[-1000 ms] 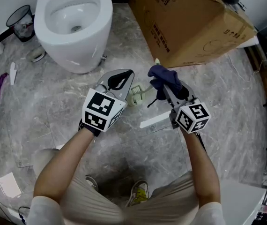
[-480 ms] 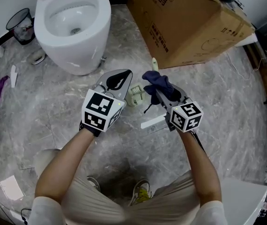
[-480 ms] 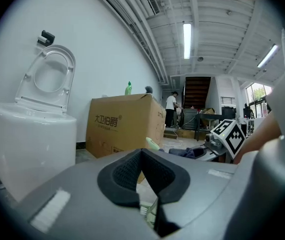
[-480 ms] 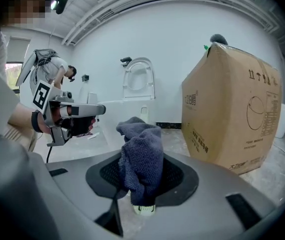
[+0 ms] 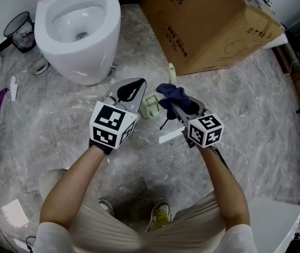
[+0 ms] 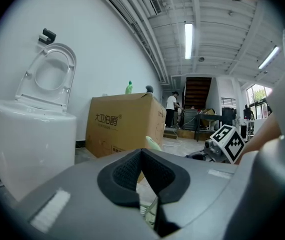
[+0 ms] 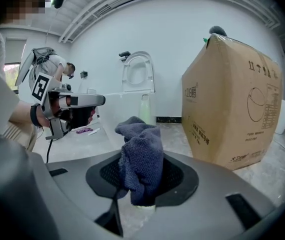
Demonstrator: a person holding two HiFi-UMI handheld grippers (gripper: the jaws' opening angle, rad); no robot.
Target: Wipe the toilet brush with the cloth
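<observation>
Cloth (image 7: 141,159), dark blue, pinched in the right tongs (image 5: 172,102). Left tongs (image 5: 138,87) pressed together on the pale toilet brush (image 5: 151,107), held above the marble floor (image 5: 60,125), near toilet (image 5: 79,30) and cardboard box (image 5: 208,25).

Navy cloth (image 7: 141,159), pale green brush (image 5: 151,106)

Toilet brush (image 5: 151,107) handle hidden (mostly) under cloth (image 5: 173,95).
</observation>
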